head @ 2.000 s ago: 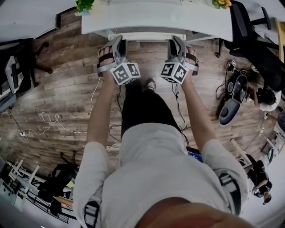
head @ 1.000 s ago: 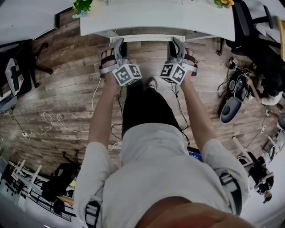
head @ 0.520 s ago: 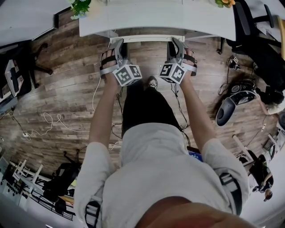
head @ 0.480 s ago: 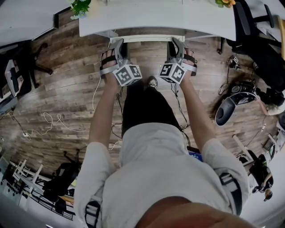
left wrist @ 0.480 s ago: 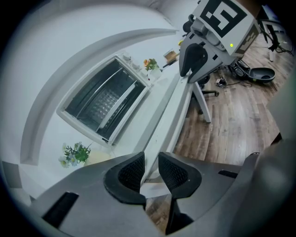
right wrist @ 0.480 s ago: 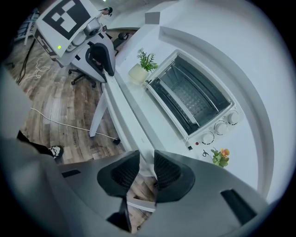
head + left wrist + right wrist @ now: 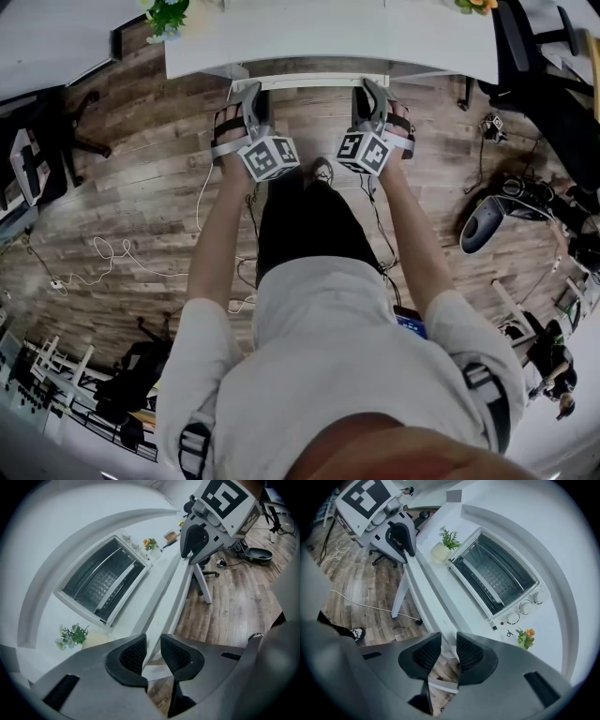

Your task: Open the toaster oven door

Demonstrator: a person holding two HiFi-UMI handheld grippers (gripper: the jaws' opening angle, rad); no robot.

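Both grippers are released. The left gripper (image 7: 152, 653) has its jaws apart with nothing between the pads. Only the table edge shows beyond the gap. The right gripper (image 7: 449, 656) is in the same condition: jaws parted and empty. You hold the two side by side over the floor, just short of the front edge of the white table (image 7: 328, 42), both tilted downward.

Locate the toaster oven (image 7: 494, 578) on the white table, set back from the front edge and well apart from both grippers. Its glass door looks shut, with the bar handle (image 7: 487, 576) running across it. The control knobs (image 7: 527, 606) sit in a row at one end. A small green plant (image 7: 449, 538) stands at the end away from the knobs. An orange-flowered plant (image 7: 525, 638) stands just beside the knob end.

The wood-plank floor (image 7: 141, 206) surrounds the table. A white cable (image 7: 103, 253) trails across the floor on your left. A black office chair (image 7: 525, 56) stands at your right, near the table's end.
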